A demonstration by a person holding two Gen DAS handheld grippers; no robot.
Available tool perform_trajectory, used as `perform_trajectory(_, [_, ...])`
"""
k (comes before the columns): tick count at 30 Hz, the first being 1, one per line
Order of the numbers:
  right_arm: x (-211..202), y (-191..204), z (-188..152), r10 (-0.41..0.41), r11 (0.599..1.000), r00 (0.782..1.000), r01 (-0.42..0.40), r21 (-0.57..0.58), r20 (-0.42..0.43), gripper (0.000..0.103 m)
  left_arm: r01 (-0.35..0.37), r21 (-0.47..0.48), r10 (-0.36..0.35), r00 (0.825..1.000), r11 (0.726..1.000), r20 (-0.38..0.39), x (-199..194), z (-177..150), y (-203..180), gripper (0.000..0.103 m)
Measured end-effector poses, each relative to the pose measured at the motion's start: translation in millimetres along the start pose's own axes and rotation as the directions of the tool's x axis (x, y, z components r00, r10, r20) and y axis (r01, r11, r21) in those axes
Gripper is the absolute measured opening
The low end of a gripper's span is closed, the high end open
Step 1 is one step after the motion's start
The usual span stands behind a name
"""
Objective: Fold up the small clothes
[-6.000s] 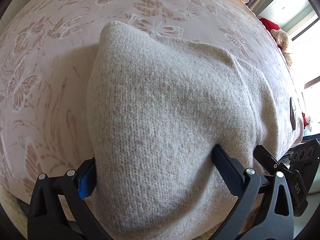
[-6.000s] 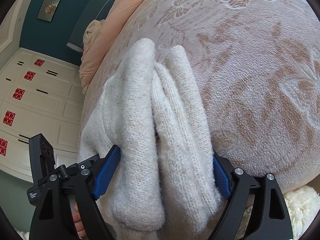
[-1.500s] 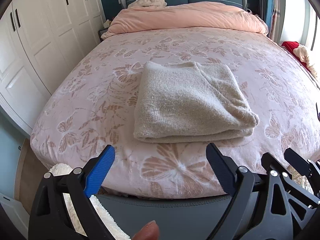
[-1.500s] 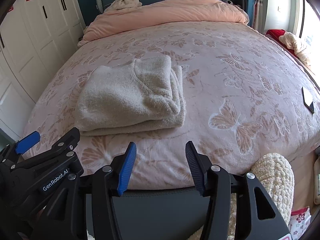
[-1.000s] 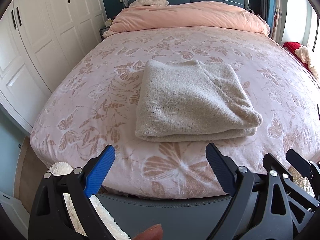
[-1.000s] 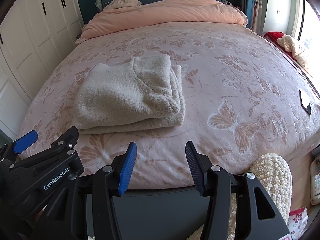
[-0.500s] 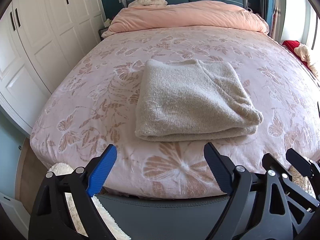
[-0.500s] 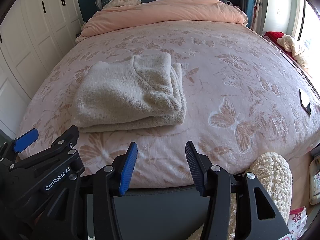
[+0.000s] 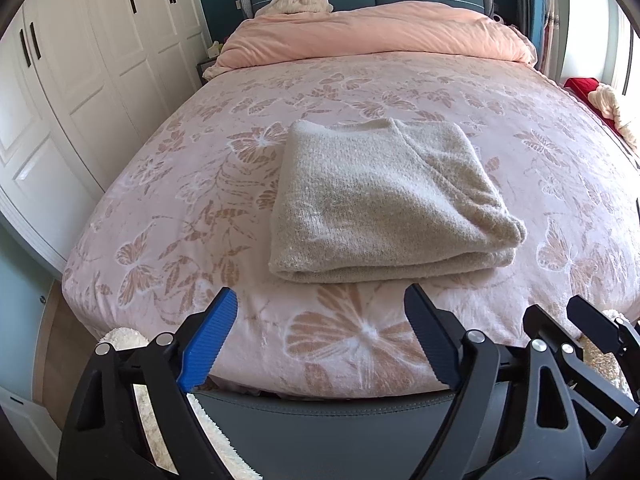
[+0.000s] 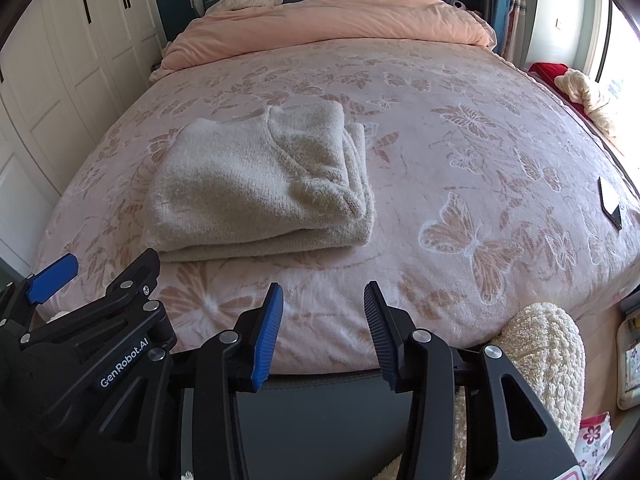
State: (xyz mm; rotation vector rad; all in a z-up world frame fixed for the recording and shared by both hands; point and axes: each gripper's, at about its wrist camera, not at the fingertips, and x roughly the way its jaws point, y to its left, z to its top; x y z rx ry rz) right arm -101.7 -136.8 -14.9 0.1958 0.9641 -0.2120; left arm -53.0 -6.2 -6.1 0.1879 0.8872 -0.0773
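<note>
A cream knitted sweater lies folded into a thick rectangle on the pink butterfly-print bedspread, near the bed's foot. It also shows in the right wrist view, left of centre. My left gripper is open and empty, held back from the foot of the bed, short of the sweater. My right gripper is open and empty, to the right of the left one, whose black body shows at the lower left.
A peach duvet is bunched at the headboard. White wardrobe doors line the left side. A dark phone lies at the bed's right edge. A cream fluffy cushion sits at the foot, right. Red and cream cloth lies by the window.
Six seconds ago both grippers were closed on the sweater; now it lies released and folded, and both grippers are pulled back. Over the last second almost nothing moves.
</note>
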Motion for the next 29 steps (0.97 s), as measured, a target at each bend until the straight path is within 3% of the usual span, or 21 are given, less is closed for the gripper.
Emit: perform_trajectory(29, [5.4, -1.0, -0.1, -0.008, 1.0, 1.0, 0.008, -0.013, -0.018, 0.038, 0.007, -0.013, -0.007, 0.999, 1.0, -0.037, 9.6, -4.2, 0.8, 0.083])
